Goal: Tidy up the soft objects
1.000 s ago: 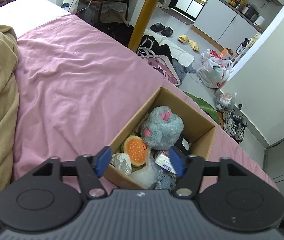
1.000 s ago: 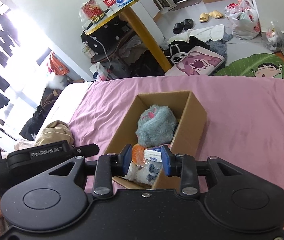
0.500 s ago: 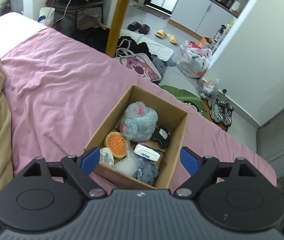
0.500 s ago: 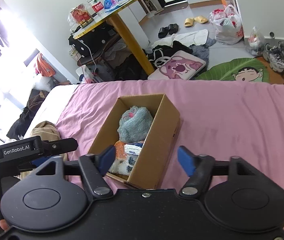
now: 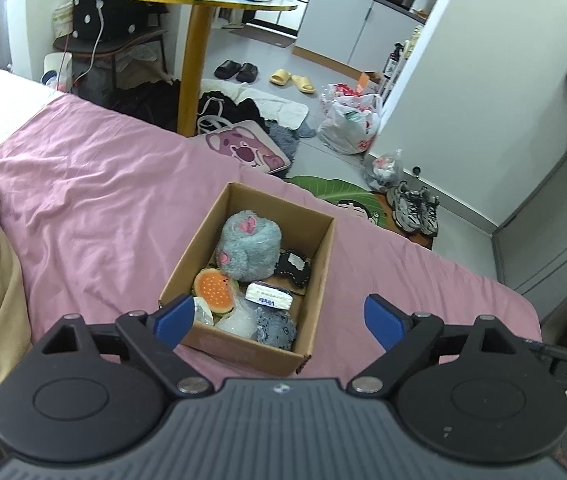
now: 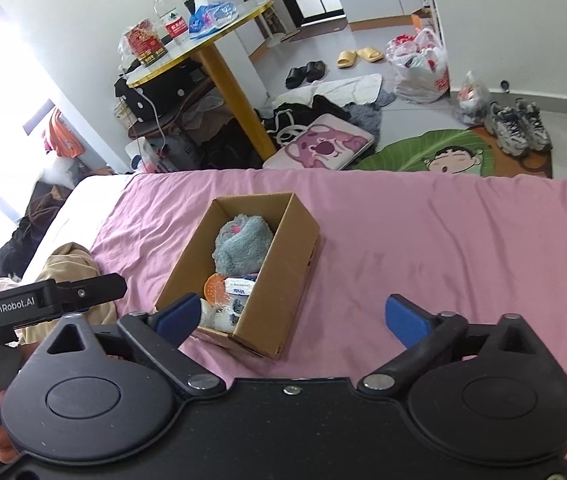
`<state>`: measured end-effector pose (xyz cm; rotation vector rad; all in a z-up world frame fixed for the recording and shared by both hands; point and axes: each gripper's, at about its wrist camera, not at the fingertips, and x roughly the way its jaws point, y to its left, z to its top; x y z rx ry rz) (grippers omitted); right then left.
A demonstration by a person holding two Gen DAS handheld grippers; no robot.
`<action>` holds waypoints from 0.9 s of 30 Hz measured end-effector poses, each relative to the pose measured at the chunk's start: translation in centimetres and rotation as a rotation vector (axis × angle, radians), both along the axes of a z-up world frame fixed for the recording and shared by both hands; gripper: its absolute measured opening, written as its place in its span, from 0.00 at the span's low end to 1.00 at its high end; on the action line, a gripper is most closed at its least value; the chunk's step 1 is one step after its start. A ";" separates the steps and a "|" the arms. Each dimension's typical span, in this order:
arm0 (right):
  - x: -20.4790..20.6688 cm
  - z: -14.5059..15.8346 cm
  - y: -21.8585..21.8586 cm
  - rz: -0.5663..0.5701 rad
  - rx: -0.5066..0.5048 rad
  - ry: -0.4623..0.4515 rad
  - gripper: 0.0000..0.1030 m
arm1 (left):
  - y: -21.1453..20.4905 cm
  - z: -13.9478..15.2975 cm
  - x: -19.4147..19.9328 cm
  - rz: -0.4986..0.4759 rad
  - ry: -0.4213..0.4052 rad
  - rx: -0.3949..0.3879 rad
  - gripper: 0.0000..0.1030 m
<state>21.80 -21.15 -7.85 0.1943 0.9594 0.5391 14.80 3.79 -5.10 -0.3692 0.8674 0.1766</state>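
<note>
Pink bedding (image 5: 83,208) fills most of what we see, with a cluttered floor and a yellow-legged table (image 5: 203,4) beyond the bed. On the bed sits the box (image 5: 315,280), open-topped and holding the soft things: a grey plush (image 5: 249,250), an orange toy (image 5: 214,291), a tissue pack (image 5: 269,299), a dark toy (image 5: 293,270) and a grey knit piece (image 5: 275,326).

Our left claw (image 5: 279,320) hangs spread wide and empty, the box just ahead of it and slightly below, between its fingers in view. Our right claw (image 6: 289,318) is likewise wide apart and holds nothing; the box lies ahead and toward its left finger.

We judge the packing nearly done. If we reach in again, we should come straight down over one item, close gently on its bulk, and avoid catching the cardboard wall.
</note>
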 end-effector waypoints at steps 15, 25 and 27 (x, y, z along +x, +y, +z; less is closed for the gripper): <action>-4.0 4.5 -3.3 -0.031 -0.023 -0.065 1.00 | -1.6 3.2 -4.0 -0.087 -0.050 0.019 0.89; -7.4 6.9 -3.6 -0.017 -0.006 -0.113 1.00 | -2.7 5.5 -6.9 -0.135 -0.074 0.056 0.89; -8.1 7.6 -3.5 -0.009 -0.021 -0.144 1.00 | -3.2 6.0 -7.5 -0.149 -0.085 0.077 0.89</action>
